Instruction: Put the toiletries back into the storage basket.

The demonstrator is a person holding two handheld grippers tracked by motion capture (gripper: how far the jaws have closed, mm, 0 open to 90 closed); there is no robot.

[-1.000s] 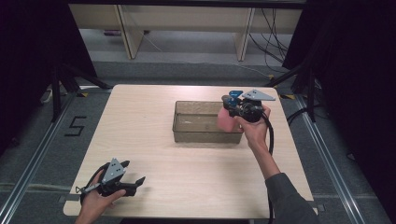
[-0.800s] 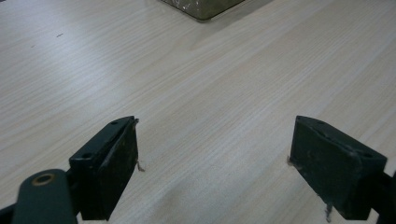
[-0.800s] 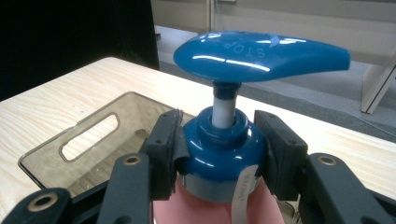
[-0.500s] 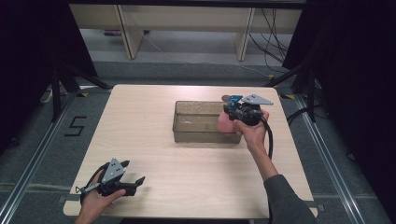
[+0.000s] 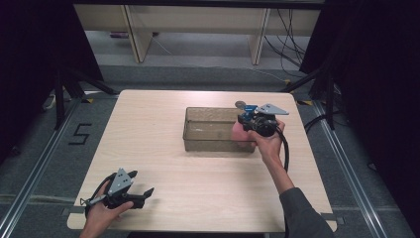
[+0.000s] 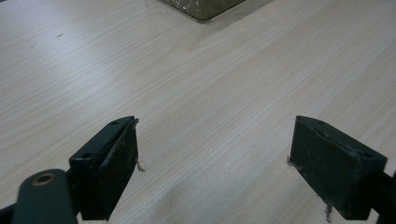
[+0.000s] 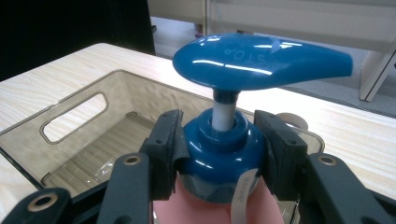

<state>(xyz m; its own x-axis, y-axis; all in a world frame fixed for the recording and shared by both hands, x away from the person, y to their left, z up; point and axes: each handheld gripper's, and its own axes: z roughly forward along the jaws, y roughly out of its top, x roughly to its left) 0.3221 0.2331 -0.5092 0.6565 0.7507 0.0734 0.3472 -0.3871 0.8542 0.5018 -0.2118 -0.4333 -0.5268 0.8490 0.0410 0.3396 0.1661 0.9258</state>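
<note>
The pale wood-grain surface (image 5: pixel 148 148) stands on a grey floor (image 5: pixel 198 74), where a black "5" (image 5: pixel 79 134) is marked just off its left edge and a metal rail (image 5: pixel 29 168) runs along each side. Beyond the far edge stand the light legs of a shelf unit (image 5: pixel 133 29), with dark cables (image 5: pixel 287 29) hanging and trailing to the right of them. Black curtains (image 5: pixel 29 59) close in both sides.

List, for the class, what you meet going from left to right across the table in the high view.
Left gripper, open, at the table's near left → clear bin → pink pump bottle at the bin's right end → right gripper, shut on the bottle's blue collar.
</note>
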